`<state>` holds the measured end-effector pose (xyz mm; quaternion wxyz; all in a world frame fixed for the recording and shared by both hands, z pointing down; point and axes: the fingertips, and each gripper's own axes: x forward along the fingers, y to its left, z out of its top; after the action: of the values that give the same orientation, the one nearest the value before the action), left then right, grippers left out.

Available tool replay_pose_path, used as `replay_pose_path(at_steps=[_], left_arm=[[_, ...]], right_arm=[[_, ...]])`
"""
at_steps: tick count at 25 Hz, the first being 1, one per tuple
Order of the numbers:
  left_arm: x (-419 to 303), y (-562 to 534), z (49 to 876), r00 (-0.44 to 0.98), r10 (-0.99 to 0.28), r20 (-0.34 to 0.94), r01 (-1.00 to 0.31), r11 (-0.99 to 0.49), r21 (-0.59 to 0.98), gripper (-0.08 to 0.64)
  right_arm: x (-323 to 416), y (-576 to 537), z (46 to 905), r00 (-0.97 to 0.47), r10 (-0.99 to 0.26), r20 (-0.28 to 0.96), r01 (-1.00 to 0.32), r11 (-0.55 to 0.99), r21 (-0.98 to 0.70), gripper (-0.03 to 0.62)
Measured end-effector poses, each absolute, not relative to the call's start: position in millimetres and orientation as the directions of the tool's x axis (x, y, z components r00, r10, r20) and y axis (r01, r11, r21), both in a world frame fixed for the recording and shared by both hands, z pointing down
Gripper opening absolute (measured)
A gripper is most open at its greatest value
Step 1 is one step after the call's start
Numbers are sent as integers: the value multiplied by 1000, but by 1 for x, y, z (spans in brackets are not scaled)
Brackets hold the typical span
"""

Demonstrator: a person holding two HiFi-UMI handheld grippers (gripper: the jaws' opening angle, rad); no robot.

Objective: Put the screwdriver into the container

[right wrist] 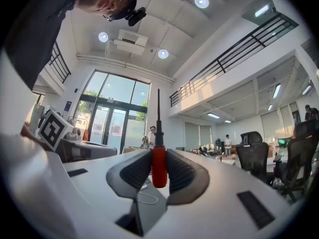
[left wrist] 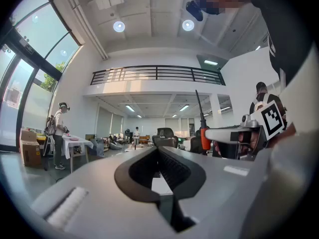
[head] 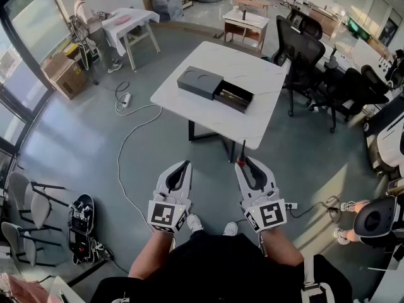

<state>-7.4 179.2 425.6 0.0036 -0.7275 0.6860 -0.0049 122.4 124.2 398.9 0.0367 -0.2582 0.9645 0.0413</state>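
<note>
A dark grey container point(head: 200, 83) with its drawer point(head: 233, 97) pulled out lies on a white table point(head: 252, 115) ahead of me. Both grippers hang over the floor, short of the table's near edge. My right gripper point(head: 247, 164) point(right wrist: 158, 156) is shut on a screwdriver point(head: 242, 153) point(right wrist: 159, 167): the red handle sits between the pads and the black shaft points forward past the tips. My left gripper point(head: 182, 168) point(left wrist: 159, 156) is shut with nothing between its pads. The left gripper view also catches the screwdriver point(left wrist: 204, 136) off to the right.
Black office chairs point(head: 303, 49) stand to the right of the table. A white cable point(head: 126, 137) runs over the grey floor at the left. A black bag point(head: 82, 226) and folding chairs point(head: 25, 201) are at the near left. A person point(head: 85, 14) stands by a far table.
</note>
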Motion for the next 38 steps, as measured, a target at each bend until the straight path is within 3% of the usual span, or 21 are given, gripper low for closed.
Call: replay_pose_path(at_steps=[22,38], left_arm=[[-44,164,438,81,-996,25,-997,-81,-7,12],[-108,160,444,140,-990,17,-990,-140,-5,12]], right_arm=[[91,103,398,-852,-510,-116,-512,859,-18,97],[43,103,407,-796,-599,-91,-598,801,-34,97]])
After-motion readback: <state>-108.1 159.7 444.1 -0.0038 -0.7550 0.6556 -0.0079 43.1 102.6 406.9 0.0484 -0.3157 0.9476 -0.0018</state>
